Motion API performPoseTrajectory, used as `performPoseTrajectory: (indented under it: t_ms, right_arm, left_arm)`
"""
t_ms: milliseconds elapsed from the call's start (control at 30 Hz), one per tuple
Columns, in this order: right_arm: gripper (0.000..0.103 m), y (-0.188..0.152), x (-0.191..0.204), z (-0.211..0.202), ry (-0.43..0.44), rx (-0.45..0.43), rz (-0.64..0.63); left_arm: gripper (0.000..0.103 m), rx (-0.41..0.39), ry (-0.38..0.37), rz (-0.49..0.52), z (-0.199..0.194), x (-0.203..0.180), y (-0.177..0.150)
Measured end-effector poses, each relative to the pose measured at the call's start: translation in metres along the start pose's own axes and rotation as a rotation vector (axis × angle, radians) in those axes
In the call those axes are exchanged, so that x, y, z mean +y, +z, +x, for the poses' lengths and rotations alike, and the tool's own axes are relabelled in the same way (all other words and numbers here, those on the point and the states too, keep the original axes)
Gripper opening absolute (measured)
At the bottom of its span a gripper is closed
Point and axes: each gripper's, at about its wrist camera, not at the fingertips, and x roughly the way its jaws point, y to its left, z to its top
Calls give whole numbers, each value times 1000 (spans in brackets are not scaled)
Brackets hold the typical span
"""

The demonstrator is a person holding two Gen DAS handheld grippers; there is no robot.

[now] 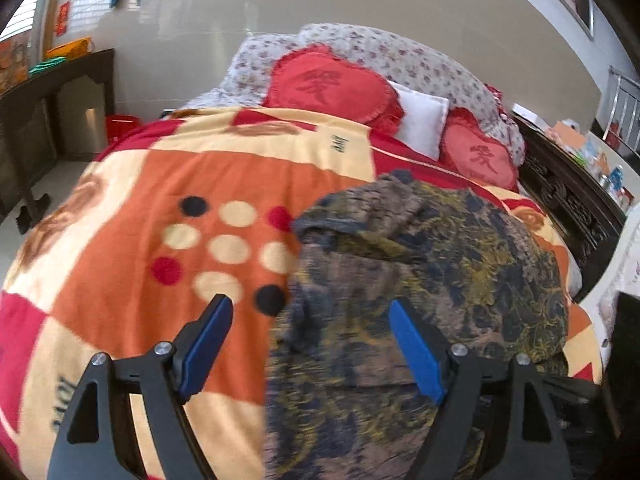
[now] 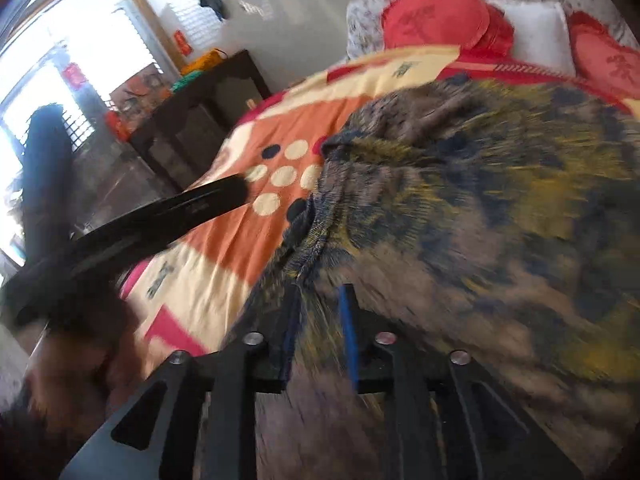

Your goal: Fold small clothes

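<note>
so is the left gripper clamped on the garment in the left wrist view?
No. The left gripper has its blue fingers spread wide above the patterned garment and the blanket, with nothing between them.

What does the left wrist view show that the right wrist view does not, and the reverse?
Only the left wrist view shows the left gripper with its blue-padded jaws wide apart above the bed, plus the carved dark wooden bed rail. Only the right wrist view shows the right gripper with jaws nearly closed on the edge of the brown, yellow and navy patterned garment, plus the bright window. Both show that garment lying on the orange, cream and red dotted blanket and the red heart-shaped cushion.
</note>
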Motion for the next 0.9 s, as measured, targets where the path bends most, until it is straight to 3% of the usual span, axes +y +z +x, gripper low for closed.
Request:
performPoseTrajectory:
  t_ms: [167, 233, 267, 300, 333, 367, 400, 467, 567, 733, 900]
  right_arm:
    - [0, -30, -65, -75, -237, -80, -7]
    - [0, -32, -94, -96, -312, -129, 39]
    - [0, -31, -118, -113, -372, -167, 110]
    - [0, -31, -135, -124, -414, -196, 169]
    - [0, -33, -153, -135, -446, -226, 235]
    - [0, -35, -174, -150, -495, -262, 320]
    - [0, -36, -186, -157, -527, -275, 359]
    - [0, -38, -207, -163, -559, -267, 404]
    - [0, -39, -225, -153, -565, -198, 375]
    - [0, -45, -238, -144, -536, -125, 306]
    - [5, -59, -214, -148, -537, -101, 143]
  left_arm:
    - [82, 31, -75, 63, 36, -47, -6]
    - [67, 43, -62, 88, 52, -61, -9]
    - [54, 56, -29, 110, 61, -66, -11]
    - [41, 77, 45, 143, 74, -69, -14]
    - [35, 114, 130, 164, 89, -67, -18]
    - [30, 137, 143, 151, 100, -58, -21]
    - [25, 109, 111, 129, 99, -51, -22]
    - [15, 87, 143, 115, 95, -44, -24]
    - [11, 59, 158, 102, 90, -38, -29]
    - [15, 41, 215, -13, 85, -16, -30]
    - [15, 43, 253, 28, 88, -23, -29]
